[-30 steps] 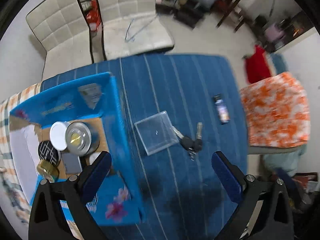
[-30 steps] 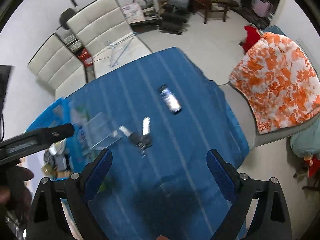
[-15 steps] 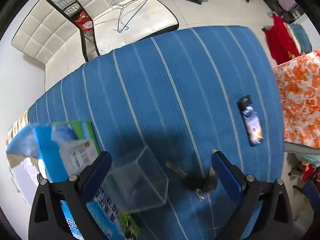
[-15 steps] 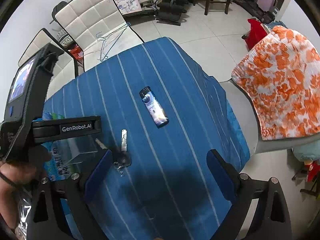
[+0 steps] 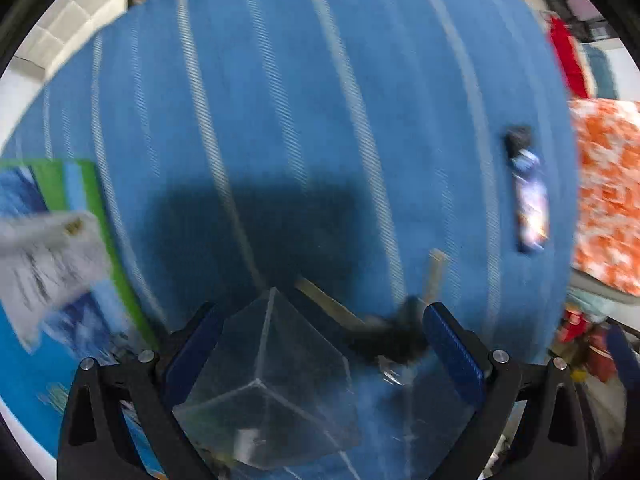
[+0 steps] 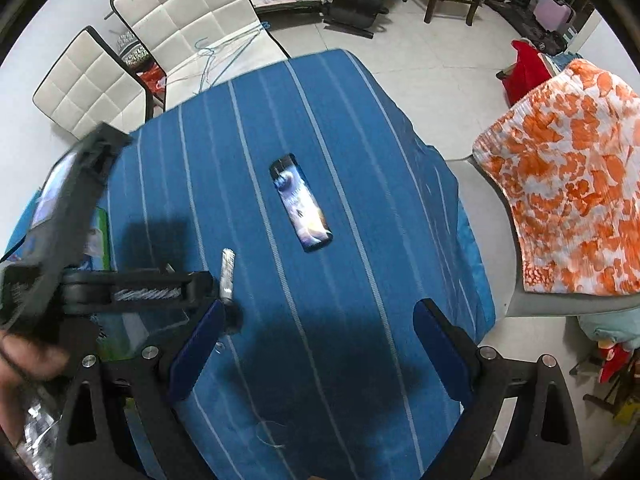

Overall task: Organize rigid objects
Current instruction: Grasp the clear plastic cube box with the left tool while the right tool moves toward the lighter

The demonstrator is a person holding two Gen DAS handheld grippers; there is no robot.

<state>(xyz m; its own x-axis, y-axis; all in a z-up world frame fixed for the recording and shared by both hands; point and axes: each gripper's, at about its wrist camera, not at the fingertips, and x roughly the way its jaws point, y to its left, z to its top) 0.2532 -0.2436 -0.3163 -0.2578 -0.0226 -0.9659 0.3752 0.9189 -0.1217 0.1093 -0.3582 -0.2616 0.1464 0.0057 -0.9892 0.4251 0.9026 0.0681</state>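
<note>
Update: left gripper (image 5: 320,344) has dropped low over the striped tablecloth (image 5: 280,100) since a second ago, jaws spread wide around the clear plastic box (image 5: 272,384) with the keys (image 5: 396,340) just beside it (blurry). Looks like the box gets grabbed next. Right gripper (image 6: 316,344) hovers, jaws spread and empty, lighter (image 6: 302,204) lying ahead.

no text legible in either view. white label (image 5: 48,256) on blue-green box (image 5: 60,340) carries dark printed lines, blurred past reading. left gripper (image 6: 132,288) body in right wrist view shows pale marking, smeared by motion, unreadable. small screen (image 6: 50,196) on same device glows, content too blurred. lighter (image 6: 301,203) on striped tablecloth (image 6: 360,160) bears printed picture only, no readable lettering. no numbers, no signs.
</note>
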